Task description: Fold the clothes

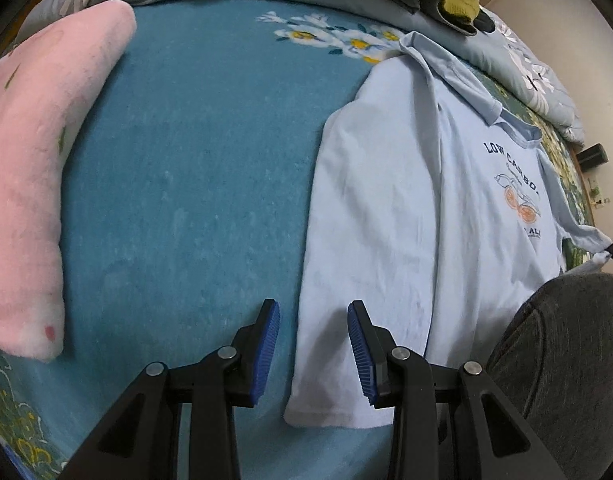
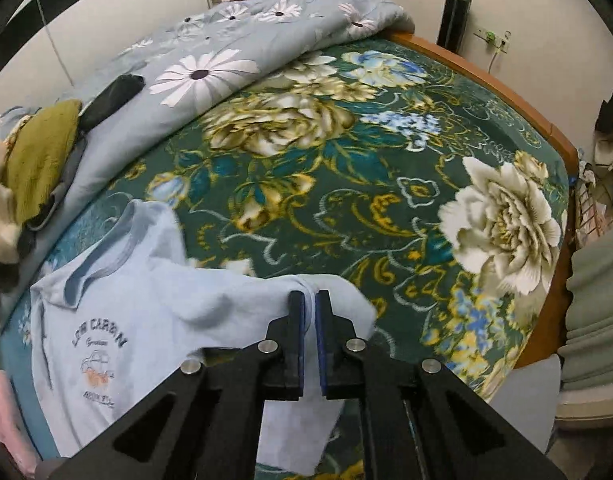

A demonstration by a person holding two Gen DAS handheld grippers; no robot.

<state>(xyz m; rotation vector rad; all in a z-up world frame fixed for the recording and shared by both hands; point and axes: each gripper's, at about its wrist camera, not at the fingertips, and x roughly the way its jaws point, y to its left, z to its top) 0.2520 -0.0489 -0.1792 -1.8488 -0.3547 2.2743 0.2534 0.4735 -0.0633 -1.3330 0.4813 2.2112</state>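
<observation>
A light blue T-shirt [image 1: 418, 200] with a dark "LOW CARBON" print lies on the bed, its left side folded over the body. My left gripper [image 1: 313, 344] is open just above the shirt's lower left edge, one finger over the blue blanket [image 1: 194, 184], one over the shirt. My right gripper [image 2: 310, 320] is shut on the T-shirt's [image 2: 146, 320] right sleeve, which is lifted off the bed. The right gripper is barely visible at the right edge of the left wrist view.
A pink plush blanket [image 1: 30, 184] lies at the left. A pile of clothes [image 2: 34, 168] sits on a grey flowered quilt [image 2: 210, 64] at the back. The dark green flowered bedspread [image 2: 386, 184] reaches the wooden bed frame [image 2: 506, 92]. My knee [image 1: 566, 360] is at the lower right.
</observation>
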